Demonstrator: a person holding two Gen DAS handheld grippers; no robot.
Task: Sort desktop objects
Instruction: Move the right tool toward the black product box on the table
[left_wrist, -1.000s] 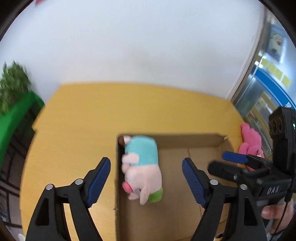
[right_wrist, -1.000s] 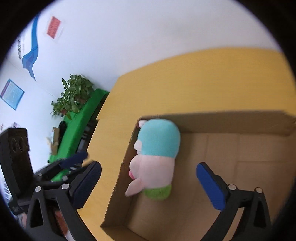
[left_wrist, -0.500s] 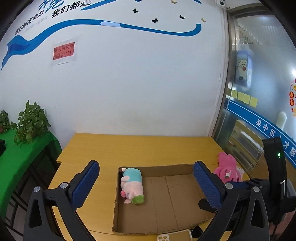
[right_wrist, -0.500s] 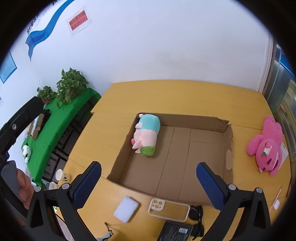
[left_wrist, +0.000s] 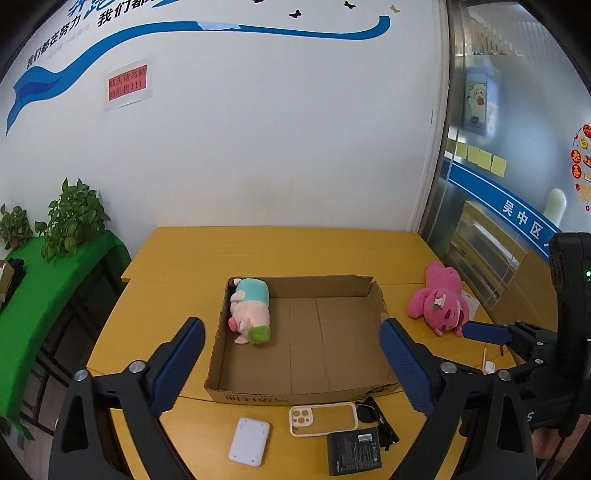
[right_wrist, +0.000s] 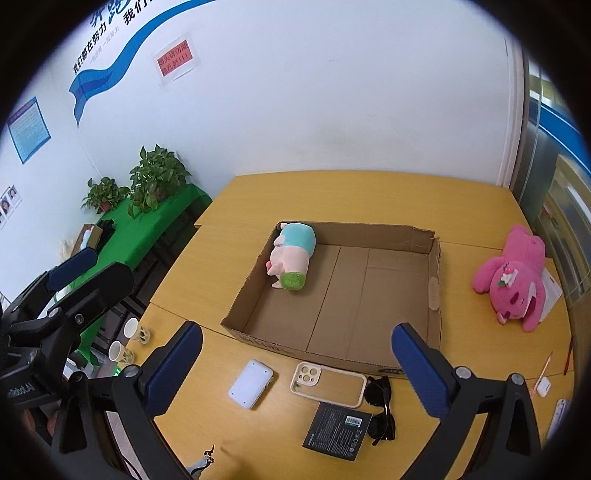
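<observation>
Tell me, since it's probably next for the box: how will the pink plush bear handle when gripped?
The pink plush bear looks soft, so it should squash. Its sprawled limbs will likely dangle. Probably light and unlikely to slip or break.

The left gripper (left_wrist: 291, 363) hangs above the near edge of the yellow table (left_wrist: 280, 251) with its blue-padded fingers (left_wrist: 177, 365) spread wide and nothing between them. Straight ahead of it sits an open cardboard box (left_wrist: 295, 395); a pink plush pig in a teal top (left_wrist: 250, 310) lies against the box's far left wall. Just below the box's near wall, between the fingers, lie a white power bank (left_wrist: 249, 441), a cream phone case (left_wrist: 324, 419), black sunglasses (left_wrist: 375, 417) and a black booklet (left_wrist: 354, 451). Off to the right, outside the box, a pink plush bear (left_wrist: 439, 299) lies on the table, and the right gripper (left_wrist: 491, 333) reaches in beside it.
</observation>
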